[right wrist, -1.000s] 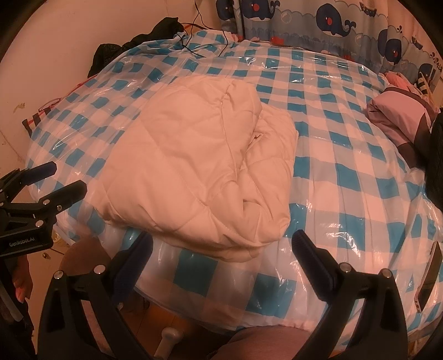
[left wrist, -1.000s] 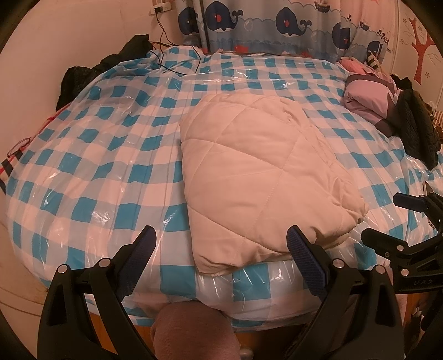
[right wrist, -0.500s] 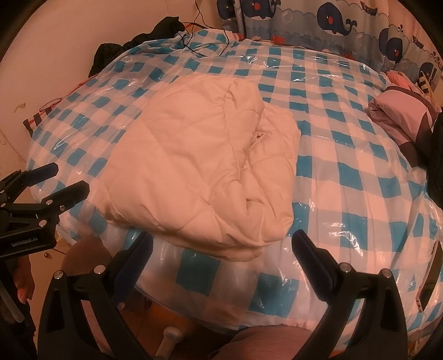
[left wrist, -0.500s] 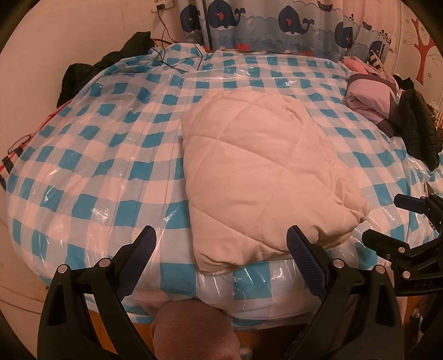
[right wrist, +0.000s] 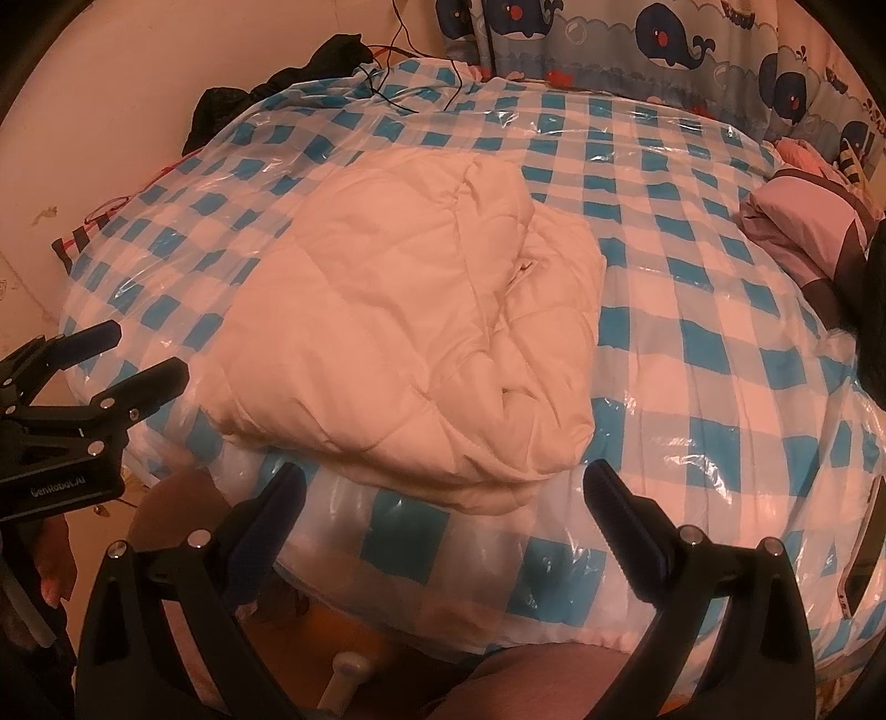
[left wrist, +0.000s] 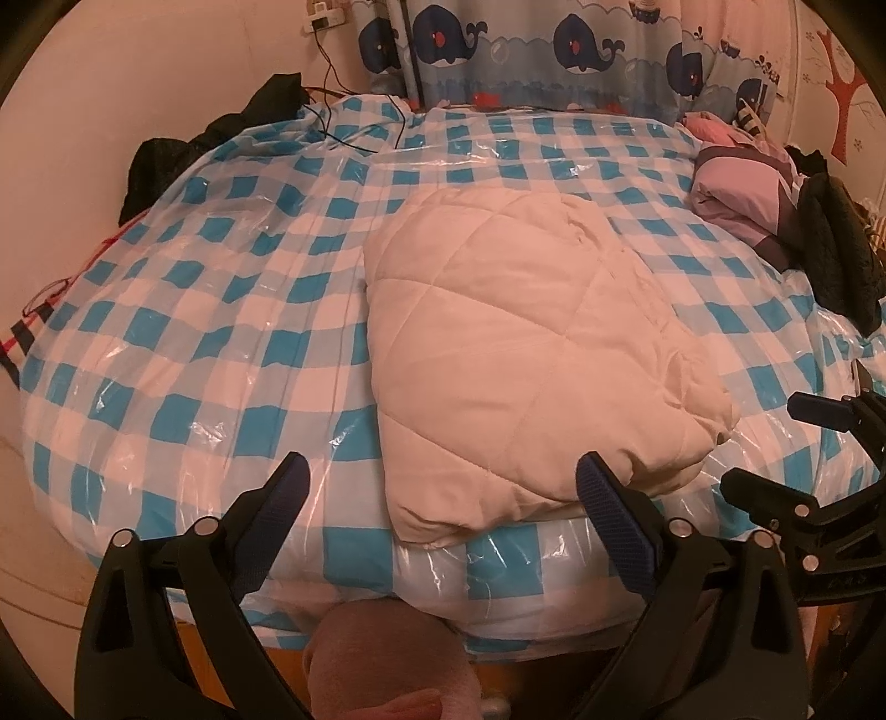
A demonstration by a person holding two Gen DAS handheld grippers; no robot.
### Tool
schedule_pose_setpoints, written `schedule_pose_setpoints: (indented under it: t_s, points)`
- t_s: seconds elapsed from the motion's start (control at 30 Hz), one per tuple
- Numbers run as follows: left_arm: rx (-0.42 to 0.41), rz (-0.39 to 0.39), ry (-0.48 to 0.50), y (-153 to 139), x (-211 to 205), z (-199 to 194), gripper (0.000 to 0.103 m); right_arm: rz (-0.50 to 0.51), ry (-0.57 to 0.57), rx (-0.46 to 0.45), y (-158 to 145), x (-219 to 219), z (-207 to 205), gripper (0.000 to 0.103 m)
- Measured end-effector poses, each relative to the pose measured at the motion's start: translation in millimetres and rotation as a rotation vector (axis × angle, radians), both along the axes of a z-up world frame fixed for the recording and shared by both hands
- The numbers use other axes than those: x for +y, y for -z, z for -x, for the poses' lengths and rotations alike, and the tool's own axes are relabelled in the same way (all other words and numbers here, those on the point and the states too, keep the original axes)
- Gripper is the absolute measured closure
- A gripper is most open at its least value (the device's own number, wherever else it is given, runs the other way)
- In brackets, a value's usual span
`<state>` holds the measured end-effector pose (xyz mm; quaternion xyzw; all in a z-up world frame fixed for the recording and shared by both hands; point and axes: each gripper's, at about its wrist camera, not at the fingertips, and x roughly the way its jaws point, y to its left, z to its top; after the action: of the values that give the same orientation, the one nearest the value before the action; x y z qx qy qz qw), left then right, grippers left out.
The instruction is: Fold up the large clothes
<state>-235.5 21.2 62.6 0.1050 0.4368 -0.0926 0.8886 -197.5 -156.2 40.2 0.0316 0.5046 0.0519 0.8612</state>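
Cream quilted cloth, thick and padded: the folded garment (left wrist: 531, 354) lies in a compact bundle on the bed (left wrist: 183, 310), near its front edge and a little toward the front right corner. Seams cross it in diamonds; the loose layered ends bunch on its right side, seen best from my right wrist view (right wrist: 421, 338). I judge the folding nearly or wholly done, since the bundle is squared and sits by itself with nothing draped out.

Bed is covered in a clear plastic sheet over blue-and-white check, likely to keep cloth sliding easily. Along the right edge: a pink folded garment (left wrist: 742, 194) and a dark fuzzy item (left wrist: 836, 249), well apart from the bundle. Dark clothes (left wrist: 210, 138) at the far left corner, a thin cable (left wrist: 354, 138) trailing over the far edge. Whale-print curtain (left wrist: 554, 50) behind.

My left gripper (left wrist: 443, 493) hovers at the front edge, fingers spread wide, empty, touching nothing; the bundle's near corner sits between and beyond the tips. My right gripper (right wrist: 443, 498) likewise: fingers wide apart, empty, clear of the cloth, just off the front edge. Each shows in the other's view, held beside it

Next, as I judge it: a last tidy-up, or leave the bundle be
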Motion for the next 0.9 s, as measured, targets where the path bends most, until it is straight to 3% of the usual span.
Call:
schedule_pose_setpoints:
  t_s: [0.9]
  points:
    - [-0.01, -0.032, 0.002, -0.7, -8.9, 8.2, 0.008, -0.023, 0.0, 0.008, 1.4, 3.2, 8.6, 0.007]
